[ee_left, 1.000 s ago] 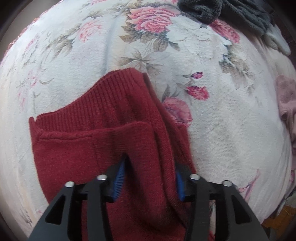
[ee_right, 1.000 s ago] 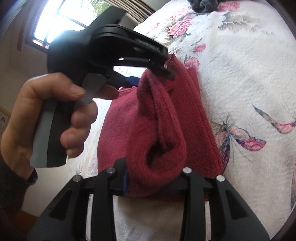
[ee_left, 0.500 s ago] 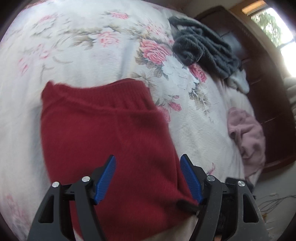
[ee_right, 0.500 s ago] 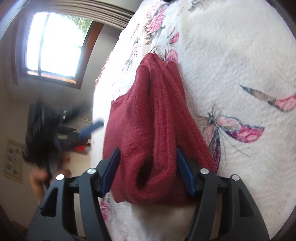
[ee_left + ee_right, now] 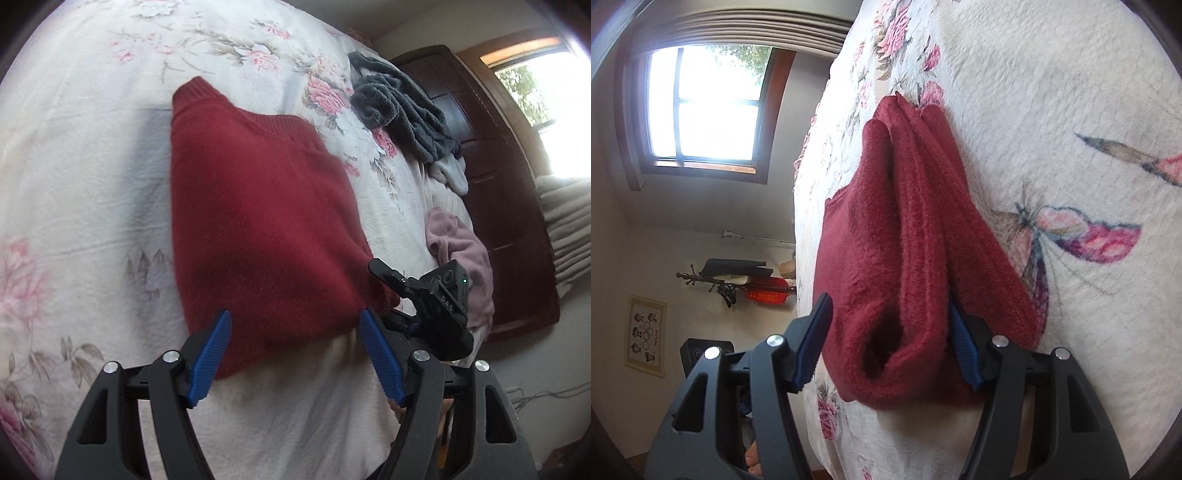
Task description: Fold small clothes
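Pressing the folded red sweater (image 5: 258, 206) flat on the bed (image 5: 74, 166) seemed wise; my left claw (image 5: 295, 350) and right claw (image 5: 886, 339) gaped, released.

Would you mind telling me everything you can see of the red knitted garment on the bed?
The red knitted garment is dark red, fuzzy knit with a ribbed band along its far edge. It lies folded on the floral bedspread; the right wrist view shows several stacked layers with rounded fold edges. The left gripper is open and clear of it. The right gripper is open around the near fold, one pad against the cloth.
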Motion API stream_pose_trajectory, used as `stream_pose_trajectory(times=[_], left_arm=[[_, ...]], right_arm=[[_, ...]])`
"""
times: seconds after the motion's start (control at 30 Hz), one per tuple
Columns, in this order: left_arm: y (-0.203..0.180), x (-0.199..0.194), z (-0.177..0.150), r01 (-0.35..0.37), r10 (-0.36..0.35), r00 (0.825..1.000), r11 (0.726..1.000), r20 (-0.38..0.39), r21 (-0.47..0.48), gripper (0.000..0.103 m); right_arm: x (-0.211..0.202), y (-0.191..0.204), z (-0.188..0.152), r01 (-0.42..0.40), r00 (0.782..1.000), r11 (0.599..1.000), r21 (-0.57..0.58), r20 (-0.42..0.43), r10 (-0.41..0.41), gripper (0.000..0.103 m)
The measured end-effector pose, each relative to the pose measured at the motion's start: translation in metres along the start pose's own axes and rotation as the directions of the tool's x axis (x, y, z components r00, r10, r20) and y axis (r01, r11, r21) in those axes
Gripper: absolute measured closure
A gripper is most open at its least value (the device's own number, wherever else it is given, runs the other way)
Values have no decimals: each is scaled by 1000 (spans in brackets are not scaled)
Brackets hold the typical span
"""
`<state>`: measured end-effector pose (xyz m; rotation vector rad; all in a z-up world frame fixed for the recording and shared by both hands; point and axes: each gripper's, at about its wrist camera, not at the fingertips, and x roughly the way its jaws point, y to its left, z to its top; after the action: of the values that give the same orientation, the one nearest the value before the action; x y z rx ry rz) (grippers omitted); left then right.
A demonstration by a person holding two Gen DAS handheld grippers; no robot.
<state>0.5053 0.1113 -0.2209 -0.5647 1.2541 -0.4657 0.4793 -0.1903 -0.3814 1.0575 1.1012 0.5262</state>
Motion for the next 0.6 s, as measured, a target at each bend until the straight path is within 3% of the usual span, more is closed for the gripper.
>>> stream_pose_trajectory(times=[0.07,0.17,0.2,0.43,0.57,0.6], left_arm=[[-3,-2,-2,-1,1,1000,1000,-4,6,31],[-9,0,-2,16,-15,1000,1000,-22,12,31],[-10,0,-1,10,-10,1000,1000,-27,13,31],[-31,-4,4,69,-66,997,996,-49,63,31],[-33,14,7,76,-68,993,993,-95,86,31],[-30,22,9,65,-56,992,994,-109,83,31]], right_arm=[[3,2,-2,-2,1000,1000,-7,-5,2,45],[3,-2,-4,-15,1000,1000,11,9,15,73],[3,-5,-5,-20,1000,999,25,12,20,77],[-9,-15,-21,-100,994,987,127,-31,105,83],[-1,-23,-20,20,998,996,90,-67,-14,82],[-2,-22,-16,10,998,997,82,-63,-5,76]])
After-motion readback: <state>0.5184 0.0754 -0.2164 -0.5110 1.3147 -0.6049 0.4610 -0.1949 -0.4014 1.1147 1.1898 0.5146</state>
